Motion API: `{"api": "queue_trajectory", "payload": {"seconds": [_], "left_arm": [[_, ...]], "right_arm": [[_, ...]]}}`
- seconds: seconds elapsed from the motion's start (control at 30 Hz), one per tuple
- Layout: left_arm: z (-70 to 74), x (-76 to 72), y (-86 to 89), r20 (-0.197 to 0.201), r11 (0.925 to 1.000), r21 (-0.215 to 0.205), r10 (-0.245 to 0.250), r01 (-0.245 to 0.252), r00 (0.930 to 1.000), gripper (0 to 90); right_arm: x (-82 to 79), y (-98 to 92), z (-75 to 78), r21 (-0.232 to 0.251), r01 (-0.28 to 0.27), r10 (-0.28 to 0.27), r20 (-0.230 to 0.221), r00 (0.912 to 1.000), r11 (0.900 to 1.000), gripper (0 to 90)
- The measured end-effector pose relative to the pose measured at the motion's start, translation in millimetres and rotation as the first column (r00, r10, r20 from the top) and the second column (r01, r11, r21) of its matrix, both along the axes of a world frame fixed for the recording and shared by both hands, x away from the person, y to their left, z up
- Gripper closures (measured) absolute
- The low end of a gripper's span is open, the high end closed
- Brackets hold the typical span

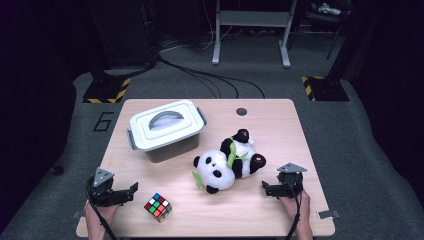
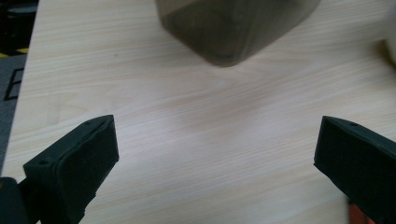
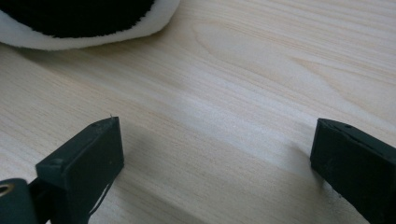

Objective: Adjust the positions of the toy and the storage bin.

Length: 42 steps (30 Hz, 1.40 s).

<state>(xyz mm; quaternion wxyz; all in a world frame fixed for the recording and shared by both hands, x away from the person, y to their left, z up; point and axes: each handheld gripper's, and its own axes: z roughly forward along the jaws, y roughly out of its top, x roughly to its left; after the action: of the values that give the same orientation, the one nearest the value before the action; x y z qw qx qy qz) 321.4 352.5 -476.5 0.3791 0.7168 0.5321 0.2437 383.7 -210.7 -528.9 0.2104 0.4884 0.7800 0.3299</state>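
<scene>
Two grippers parked low, jaws wide, nothing held. Panda plush [image 1: 227, 162] just ahead-left of right gripper [image 1: 266, 189], long axis diagonal away from it; nearer than to left gripper [image 1: 131, 192]. Rubik's cube [image 1: 158, 207] just right of left gripper, lidded box [image 1: 167, 129] ahead

Table [image 1: 280, 120]: light wood-grain top, rounded corners, a small dark round hole [image 1: 242, 111] near its far edge.

Floor [image 1: 360, 145]: grey carpet, with a painted figure "6" [image 1: 103, 121] left of the table.

Two black-and-yellow striped base plates [image 1: 106, 91] [image 1: 324, 88] — one at each far corner of the table, each carrying a dark upright post.

Black cables [image 1: 210, 80] run across the carpet behind the table.

Pale metal frame [image 1: 252, 27] with two legs — at the rear, centre.

Light falls on the table and nearby carpet; the edges of the room are dark.
</scene>
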Motion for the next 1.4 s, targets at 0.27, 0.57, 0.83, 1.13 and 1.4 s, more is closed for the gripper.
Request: {"api": "queue_trajectory", "payload": {"seconds": [0.27,0.57,0.83,1.13,1.4], "left_arm": [[15.6,-17.5,-24.7,0.032,0.9953,-0.026,-0.092,0.093,0.9952,0.0],[6.0,-30.6,-56.5,0.012,0.9826,-0.024,-0.184,0.184,0.9829,0.0],[-5.3,-37.9,-73.1,-0.015,0.9732,0.009,-0.229,0.230,0.9732,0.0],[-18.8,-39.8,-86.4,-0.041,0.9691,0.038,-0.242,0.244,0.9693,0.0],[-32.8,-41.0,-88.7,-0.062,0.9701,0.057,-0.232,0.236,0.9706,0.2]], "right_arm": [[0.0,-0.3,0.0,-0.001,-0.001,0.001,0.002,1.0000,1.000,2.3],[0.0,-0.4,0.0,0.000,0.000,0.000,0.003,1.0000,1.000,2.6],[-0.1,-0.3,0.1,0.001,0.001,-0.001,0.003,1.0000,1.000,2.6],[-0.1,-0.2,0.1,0.004,0.001,-0.001,0.002,1.0000,1.000,2.7],[-0.5,0.0,0.1,0.004,0.007,-0.007,0.001,1.0000,1.000,2.8]]}}
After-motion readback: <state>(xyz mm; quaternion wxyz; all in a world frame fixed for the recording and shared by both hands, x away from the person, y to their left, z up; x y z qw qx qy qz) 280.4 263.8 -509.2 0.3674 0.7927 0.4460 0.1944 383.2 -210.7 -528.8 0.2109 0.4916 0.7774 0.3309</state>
